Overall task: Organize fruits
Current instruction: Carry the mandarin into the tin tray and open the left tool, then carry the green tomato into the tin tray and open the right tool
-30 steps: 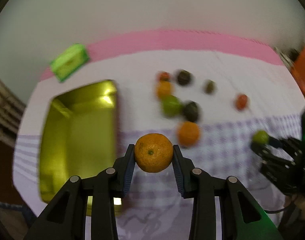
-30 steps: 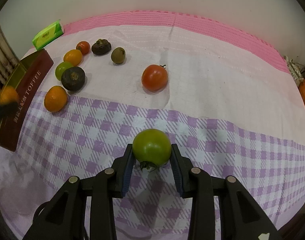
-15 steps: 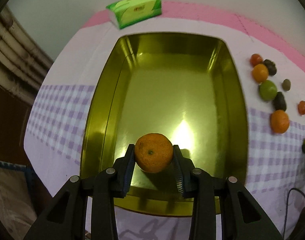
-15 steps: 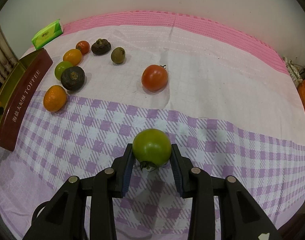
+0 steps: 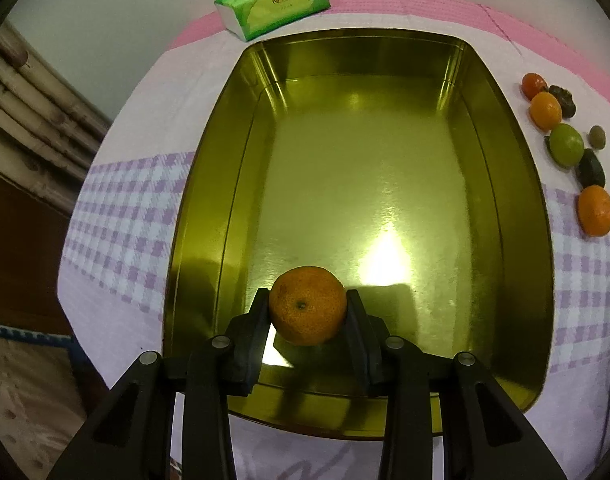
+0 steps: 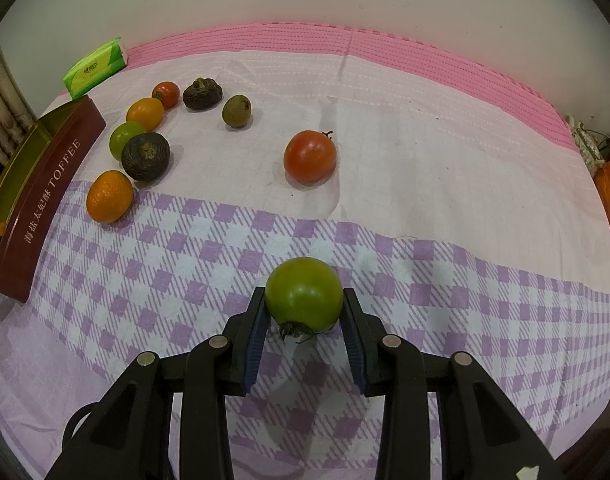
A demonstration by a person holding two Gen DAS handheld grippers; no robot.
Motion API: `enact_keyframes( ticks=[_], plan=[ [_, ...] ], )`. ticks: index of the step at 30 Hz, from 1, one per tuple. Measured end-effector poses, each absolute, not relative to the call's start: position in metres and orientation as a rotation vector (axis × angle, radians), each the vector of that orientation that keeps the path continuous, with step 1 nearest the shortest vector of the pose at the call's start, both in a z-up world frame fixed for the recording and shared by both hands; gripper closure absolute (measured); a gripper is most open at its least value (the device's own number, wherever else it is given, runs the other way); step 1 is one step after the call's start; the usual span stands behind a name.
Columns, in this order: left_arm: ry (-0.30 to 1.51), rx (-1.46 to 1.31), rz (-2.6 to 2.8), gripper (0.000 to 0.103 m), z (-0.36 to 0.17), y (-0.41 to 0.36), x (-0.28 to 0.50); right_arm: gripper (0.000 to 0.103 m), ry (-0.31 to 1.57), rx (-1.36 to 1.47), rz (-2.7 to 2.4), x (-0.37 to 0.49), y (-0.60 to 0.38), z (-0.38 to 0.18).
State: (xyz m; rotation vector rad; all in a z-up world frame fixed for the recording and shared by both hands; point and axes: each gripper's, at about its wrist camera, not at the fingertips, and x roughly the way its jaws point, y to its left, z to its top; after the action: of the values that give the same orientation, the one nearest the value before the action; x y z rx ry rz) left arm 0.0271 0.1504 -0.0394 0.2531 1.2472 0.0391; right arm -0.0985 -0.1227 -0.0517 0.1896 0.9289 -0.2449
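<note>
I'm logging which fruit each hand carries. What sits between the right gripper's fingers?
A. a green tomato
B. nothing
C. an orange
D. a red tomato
A: the right gripper is shut on the green tomato; the red tomato lies loose on the cloth, and the left gripper has the orange.

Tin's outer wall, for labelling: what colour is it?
Dark red tin with pale lettering; clearest in the right wrist view.
</note>
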Motion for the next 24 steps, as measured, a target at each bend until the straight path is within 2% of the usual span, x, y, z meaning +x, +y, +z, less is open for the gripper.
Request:
enact_keyframes(
  ticks=[11,15,24],
  plan=[
    [1.230,0.260,0.022,0.063,-0.038,0.148,0.023,0.070,0.927,0.179,-0.245,-0.099,-0.123,-0.051],
    [1.217,0.271,0.012,0.052,-0.037,0.145,0.022,0.070,0.928,0.179,-0.246,-0.098,-0.124,-0.051],
    [1.172,0.276,-0.013,0.044,-0.027,0.140,0.018,0.070,0.926,0.175,-0.250,-0.098,-0.123,-0.051]
  ],
)
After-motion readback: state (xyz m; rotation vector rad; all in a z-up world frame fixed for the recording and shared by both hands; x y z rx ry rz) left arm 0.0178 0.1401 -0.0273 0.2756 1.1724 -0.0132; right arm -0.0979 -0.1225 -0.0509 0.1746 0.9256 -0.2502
